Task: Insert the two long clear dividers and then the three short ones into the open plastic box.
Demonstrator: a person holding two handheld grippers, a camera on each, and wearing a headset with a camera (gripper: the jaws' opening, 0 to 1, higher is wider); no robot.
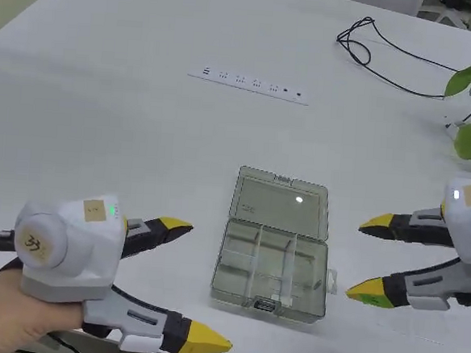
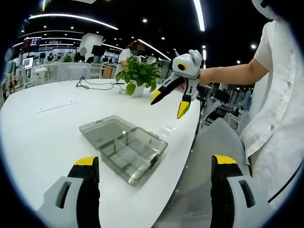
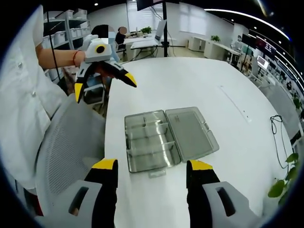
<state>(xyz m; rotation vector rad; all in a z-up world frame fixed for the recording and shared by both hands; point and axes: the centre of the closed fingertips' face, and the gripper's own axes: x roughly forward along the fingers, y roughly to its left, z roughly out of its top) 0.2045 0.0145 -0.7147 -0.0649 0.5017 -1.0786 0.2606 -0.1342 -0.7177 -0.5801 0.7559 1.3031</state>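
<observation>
Head view: clear dividers (image 1: 282, 259) already stand inside the open smoky-grey plastic box (image 1: 282, 202). One small clear piece (image 1: 331, 278) just beside it is perhaps still left to insert. Left claw (image 1: 199, 285) and right claw (image 1: 363, 258) are open and empty.

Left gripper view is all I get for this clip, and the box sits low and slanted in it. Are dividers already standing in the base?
Observer: Yes. The right gripper view looks down into the open box. Two clear dividers cross the base from the hinge side to the latch side, with shorter crosspieces between them. I cannot count the crosspieces.
Operator: Is anything loose left on the table near it?
Observer: One small clear piece lies right beside the base, on its right side in the head view. I cannot tell whether it touches the box.
</observation>
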